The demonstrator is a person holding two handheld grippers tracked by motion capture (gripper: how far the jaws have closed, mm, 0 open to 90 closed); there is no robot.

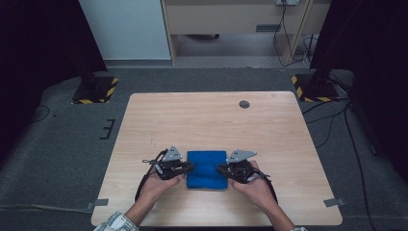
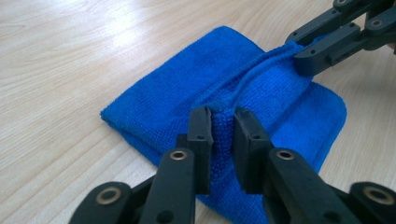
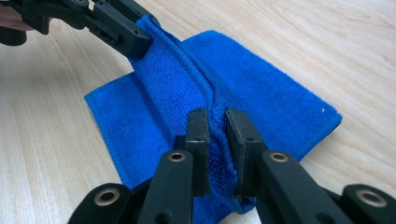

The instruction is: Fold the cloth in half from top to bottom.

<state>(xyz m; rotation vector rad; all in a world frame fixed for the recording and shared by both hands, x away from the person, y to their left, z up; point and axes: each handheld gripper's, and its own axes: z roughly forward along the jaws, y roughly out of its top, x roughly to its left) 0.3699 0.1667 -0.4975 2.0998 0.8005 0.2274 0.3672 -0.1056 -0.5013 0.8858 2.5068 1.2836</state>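
Observation:
A folded blue cloth [image 1: 207,169] lies on the wooden table [image 1: 207,120] near its front edge. My left gripper [image 1: 190,167] is at the cloth's left side and my right gripper [image 1: 222,169] at its right side. In the left gripper view, the left gripper [image 2: 222,123] pinches a raised fold of the blue cloth [image 2: 177,93], while the right gripper [image 2: 303,56] grips the same ridge at its far end. In the right gripper view, the right gripper [image 3: 217,123] holds the ridge of the blue cloth [image 3: 271,93], and the left gripper [image 3: 140,39] clamps the other end.
A small grey round cap [image 1: 244,104] is set in the table near the far edge. Two dark stands with yellow-black striped bases [image 1: 96,89] [image 1: 315,86] sit on the floor beyond the table's far corners. Cables run over the grey carpet at the right.

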